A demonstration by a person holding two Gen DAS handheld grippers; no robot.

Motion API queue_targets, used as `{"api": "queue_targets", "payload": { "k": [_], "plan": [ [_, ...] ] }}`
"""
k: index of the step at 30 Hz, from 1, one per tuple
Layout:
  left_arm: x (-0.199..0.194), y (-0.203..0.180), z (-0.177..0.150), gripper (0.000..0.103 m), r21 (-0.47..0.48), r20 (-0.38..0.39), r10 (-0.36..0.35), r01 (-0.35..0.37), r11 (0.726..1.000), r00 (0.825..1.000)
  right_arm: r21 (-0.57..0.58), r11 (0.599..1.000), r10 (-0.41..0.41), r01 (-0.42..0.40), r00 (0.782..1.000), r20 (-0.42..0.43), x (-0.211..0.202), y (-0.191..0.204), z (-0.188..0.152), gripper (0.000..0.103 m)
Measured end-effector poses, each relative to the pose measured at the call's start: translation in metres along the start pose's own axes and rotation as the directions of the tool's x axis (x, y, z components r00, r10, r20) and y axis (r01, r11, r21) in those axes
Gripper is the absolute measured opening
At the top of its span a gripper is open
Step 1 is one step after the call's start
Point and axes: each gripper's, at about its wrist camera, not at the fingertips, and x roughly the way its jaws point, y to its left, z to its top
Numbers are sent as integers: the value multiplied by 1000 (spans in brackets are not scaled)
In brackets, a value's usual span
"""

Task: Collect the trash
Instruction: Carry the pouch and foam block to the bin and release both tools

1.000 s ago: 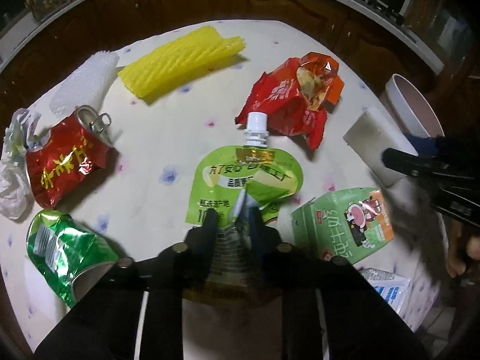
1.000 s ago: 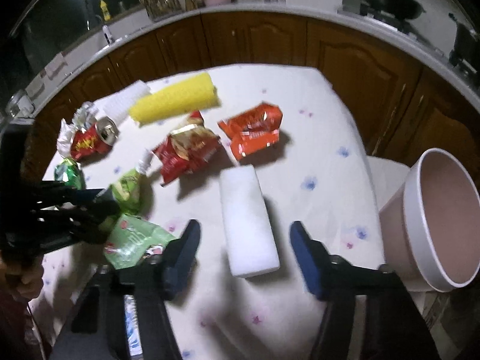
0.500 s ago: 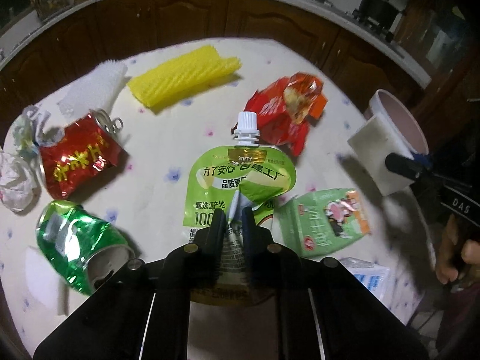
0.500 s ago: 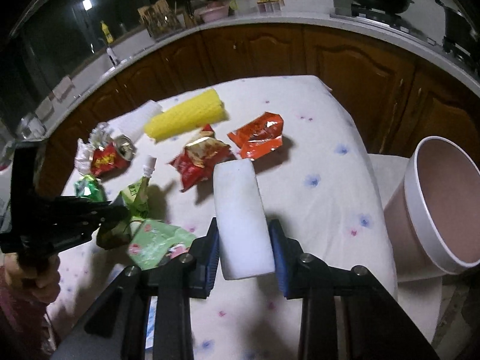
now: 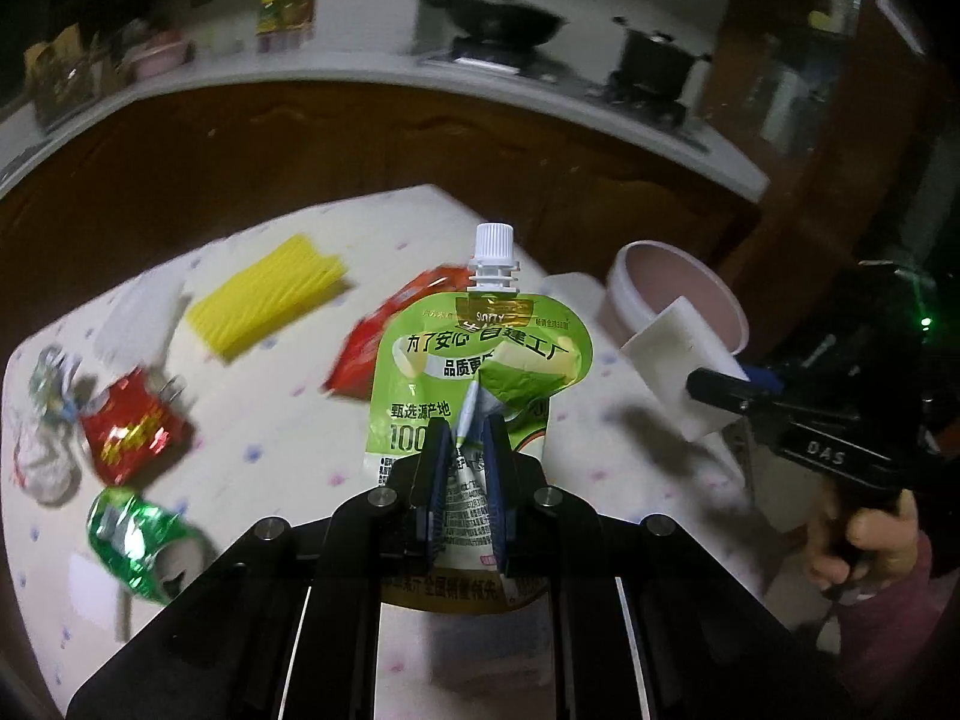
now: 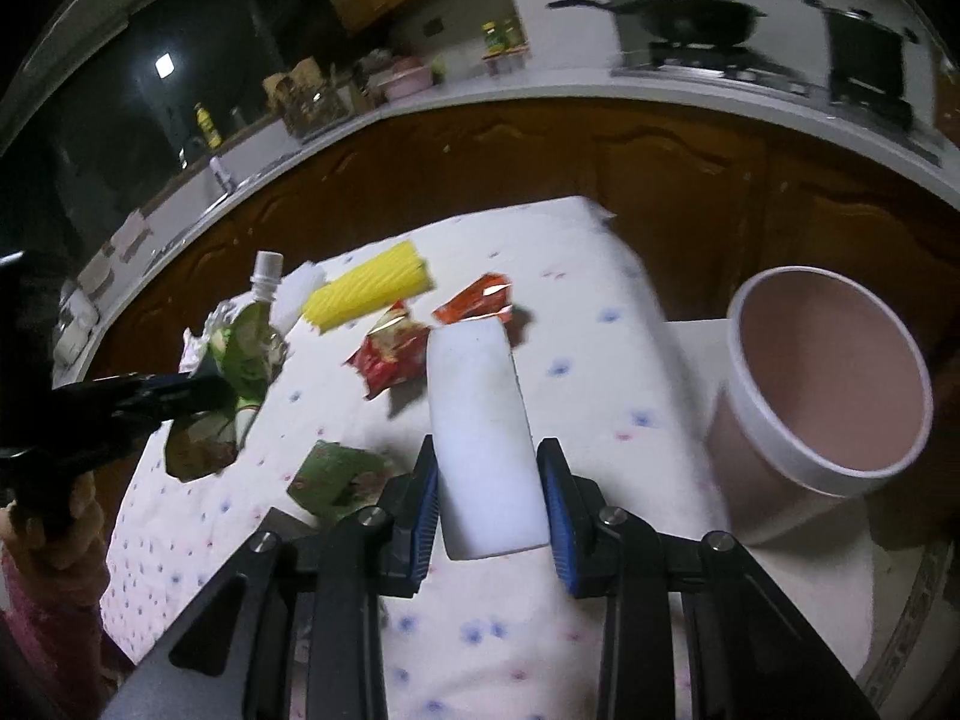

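The green spouted drink pouch (image 5: 474, 360) hangs upright above the table (image 5: 288, 420), its white cap on top, pinched near its lower half between the blue-padded fingers of the left gripper (image 5: 463, 450), which are closed tight on it with only the crumpled foil between them. From the right wrist view the same pouch (image 6: 246, 354) shows at the left, lifted off the cloth in that gripper. The white foam block (image 6: 483, 438) sits lengthwise between the fingers of the right gripper (image 6: 489, 498), which are closed against its two long sides; the block is raised off the table and, in the left wrist view, the foam block (image 5: 678, 360) appears just in front of the pink bin (image 5: 678, 282) that stands beside the table's right edge. In the right wrist view the bin (image 6: 822, 402) lies to the right of the block, its mouth open and tilted towards the camera. On the flower-print cloth lie a green carton (image 6: 339, 471) near the right gripper, two red snack wrappers (image 6: 390, 354), a yellow foam net (image 5: 270, 300), a white foam net (image 5: 141, 315), a crushed red can (image 5: 129, 426), a crushed green can (image 5: 138, 531) and crumpled plastic (image 5: 42, 450) at the left edge. Behind the table run dark wooden cabinets under a pale counter with a wok (image 5: 498, 12) and a pot (image 5: 654, 60).
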Motion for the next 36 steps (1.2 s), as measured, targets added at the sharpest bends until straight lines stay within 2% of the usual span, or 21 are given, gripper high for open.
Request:
{"api": "queue_targets", "payload": {
  "k": [8,15,23,27,31,36],
  "plan": [
    [12,-69,39,11,92,14,-83,81,992,996,103,991,-88,80,993,76,-49,-60,4,32],
    [53,-125,79,11,150,-17,-141,142,978,990,213,964,-188,159,974,126,-72,-120,16,32],
    [125,-180,124,11,175,-104,-193,209,962,976,315,929,-243,195,963,120,-63,-188,26,32],
    [164,-202,136,11,178,-147,-187,212,961,971,347,917,-248,197,963,107,-55,-211,26,32],
    [202,-209,140,11,165,-191,-168,201,966,967,369,910,-234,187,968,86,-45,-229,25,32],
    [230,-205,136,11,135,-241,-186,223,965,953,372,908,-231,193,971,60,-32,-243,22,33]
  ]
}}
